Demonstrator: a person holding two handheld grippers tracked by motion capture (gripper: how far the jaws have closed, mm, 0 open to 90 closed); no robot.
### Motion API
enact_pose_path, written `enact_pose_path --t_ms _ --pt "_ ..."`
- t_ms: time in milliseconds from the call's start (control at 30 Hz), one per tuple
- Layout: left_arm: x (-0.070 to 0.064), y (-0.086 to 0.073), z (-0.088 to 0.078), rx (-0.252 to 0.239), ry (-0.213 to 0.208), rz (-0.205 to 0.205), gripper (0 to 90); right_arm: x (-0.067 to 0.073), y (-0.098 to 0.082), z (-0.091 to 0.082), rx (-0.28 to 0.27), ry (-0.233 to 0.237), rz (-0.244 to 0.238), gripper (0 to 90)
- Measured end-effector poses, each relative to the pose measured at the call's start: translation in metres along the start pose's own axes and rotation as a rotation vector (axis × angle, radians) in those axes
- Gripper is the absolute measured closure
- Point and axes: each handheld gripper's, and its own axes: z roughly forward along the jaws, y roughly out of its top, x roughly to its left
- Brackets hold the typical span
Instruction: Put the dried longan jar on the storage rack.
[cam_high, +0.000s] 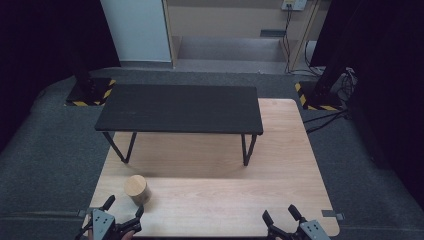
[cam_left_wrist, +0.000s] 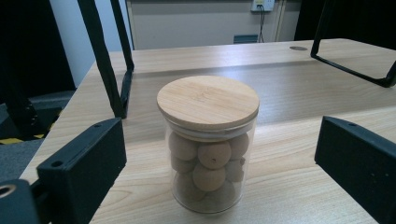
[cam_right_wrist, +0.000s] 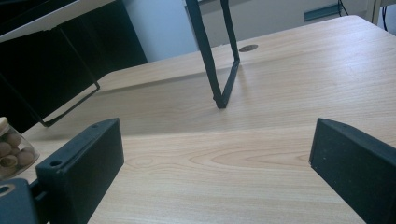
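Note:
A clear glass jar (cam_left_wrist: 208, 161) with a round bamboo lid (cam_left_wrist: 208, 101) stands upright on the wooden table, full of several brown balls. In the high view the jar (cam_high: 136, 189) is near the front left. My left gripper (cam_high: 123, 206) sits just behind it at the table's front edge, open, its jaws wide on either side of the jar and not touching it. My right gripper (cam_high: 280, 215) is open at the front right, with bare wood between its jaws. The right gripper view catches the jar (cam_right_wrist: 13, 149) at its far left edge.
A black low shelf (cam_high: 180, 107) on thin metal legs (cam_high: 247, 149) stands across the back half of the light wooden table (cam_high: 220, 195). Grey carpet surrounds the table. Black stands with yellow hazard stripes (cam_high: 315, 97) sit at the back corners.

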Motion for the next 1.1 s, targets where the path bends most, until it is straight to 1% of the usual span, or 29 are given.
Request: enact_pose_path --t_ms 67,233,467,667,767,867,1033,1100 --pt "0.0 0.0 0.001 -0.001 -0.006 0.003 0.7 0.0 0.0 -0.001 -0.002 -0.002 0.001 3.1" --pt "-0.002 -0.001 -0.001 -0.01 -0.001 -0.001 0.8 0.0 0.0 -0.002 -0.001 -0.003 0.003 3.1" --pt "-0.003 -0.002 0.001 -0.005 0.0 -0.001 0.7 -0.001 -0.001 -0.005 -0.005 0.003 0.002 3.0" --pt "-0.005 -0.002 0.007 -0.003 0.003 -0.002 1.0 -0.001 -0.002 -0.007 -0.004 -0.001 0.004 3.0" --pt "-0.006 0.001 0.013 0.014 0.006 0.001 1.2 -0.002 -0.002 -0.008 -0.003 -0.005 0.003 3.0" --pt "-0.006 0.005 0.022 0.053 0.014 0.002 1.5 -0.003 -0.002 -0.008 -0.004 -0.009 0.005 3.0" --pt "-0.006 0.006 0.036 0.091 0.021 0.001 2.3 -0.004 -0.003 -0.009 0.001 -0.017 0.008 3.0" --pt "-0.003 0.013 0.041 0.13 0.013 -0.009 2.8 -0.004 -0.004 -0.008 0.003 -0.018 0.009 3.0"
